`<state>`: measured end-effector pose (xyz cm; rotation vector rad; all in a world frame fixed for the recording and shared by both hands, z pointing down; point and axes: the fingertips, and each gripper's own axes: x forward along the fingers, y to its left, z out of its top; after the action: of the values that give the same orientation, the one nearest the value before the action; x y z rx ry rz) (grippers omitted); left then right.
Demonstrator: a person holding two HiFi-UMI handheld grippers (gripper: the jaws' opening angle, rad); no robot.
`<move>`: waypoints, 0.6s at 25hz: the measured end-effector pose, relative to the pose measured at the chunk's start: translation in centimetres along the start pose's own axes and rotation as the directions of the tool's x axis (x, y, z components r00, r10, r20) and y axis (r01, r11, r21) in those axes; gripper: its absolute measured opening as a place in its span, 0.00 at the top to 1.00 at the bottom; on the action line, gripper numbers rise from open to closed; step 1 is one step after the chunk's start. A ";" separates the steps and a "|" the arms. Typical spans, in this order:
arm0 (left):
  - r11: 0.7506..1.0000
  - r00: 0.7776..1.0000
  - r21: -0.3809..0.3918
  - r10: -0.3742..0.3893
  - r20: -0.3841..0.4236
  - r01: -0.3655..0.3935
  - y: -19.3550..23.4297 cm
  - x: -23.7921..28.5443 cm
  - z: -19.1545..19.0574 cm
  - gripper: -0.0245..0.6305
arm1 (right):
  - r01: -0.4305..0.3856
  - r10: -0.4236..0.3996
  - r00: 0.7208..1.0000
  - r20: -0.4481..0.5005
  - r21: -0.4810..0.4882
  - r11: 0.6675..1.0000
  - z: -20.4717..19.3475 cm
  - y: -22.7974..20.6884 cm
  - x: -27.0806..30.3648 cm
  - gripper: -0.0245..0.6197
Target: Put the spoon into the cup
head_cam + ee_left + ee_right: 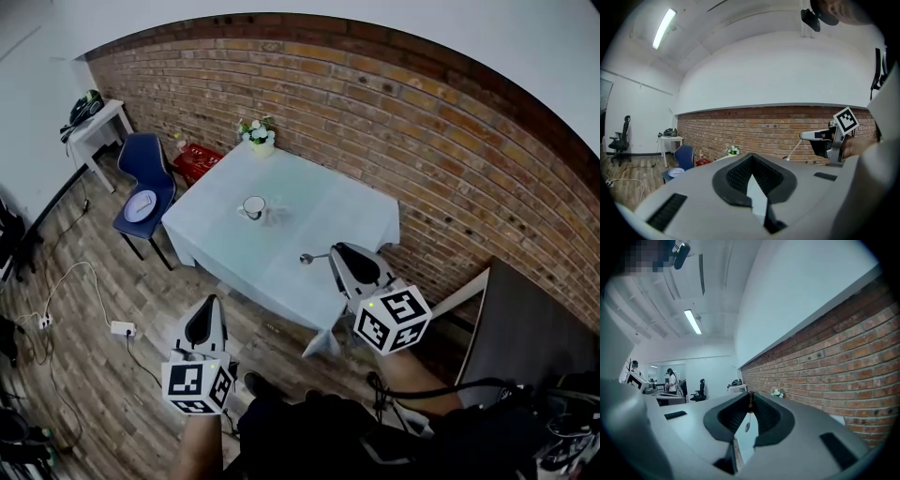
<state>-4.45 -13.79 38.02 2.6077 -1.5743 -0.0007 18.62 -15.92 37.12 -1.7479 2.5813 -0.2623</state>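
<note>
A white cup (254,206) stands on a saucer near the middle of the table (337,211), which has a pale cloth over it. My right gripper (335,251) hovers at the table's near edge, shut on the handle of a metal spoon (313,257) that points left toward the cup. In the right gripper view the spoon (747,426) hangs from the pinched tips (750,394). My left gripper (207,307) is over the floor in front of the table, shut and holding nothing (752,156). The left gripper view shows the right gripper (803,136) with the spoon (792,152).
A small flower pot (260,137) sits at the table's far edge by the brick wall. A blue chair (143,178) holding a plate, a red box (198,160) and a white side table (97,123) stand to the left. A power strip (123,328) lies on the floor. Dark furniture (530,328) is at the right.
</note>
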 end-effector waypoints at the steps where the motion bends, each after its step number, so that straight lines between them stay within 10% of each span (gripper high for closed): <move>1: 1.000 1.000 0.000 -0.007 0.004 0.007 0.6 0.4 0.2 0.95 | 0.006 -0.006 1.000 0.001 -0.003 1.000 0.1 0.0 0.7 0.89; 15: 0.992 0.993 -0.026 -0.120 0.010 0.120 8.6 5.8 0.8 0.95 | 0.113 -0.113 0.993 -0.020 0.001 0.994 -0.2 1.2 10.3 0.89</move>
<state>-9.39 -22.97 38.18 2.6811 -1.4074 -0.0409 13.61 -24.91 37.97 -1.9028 2.4976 -0.2856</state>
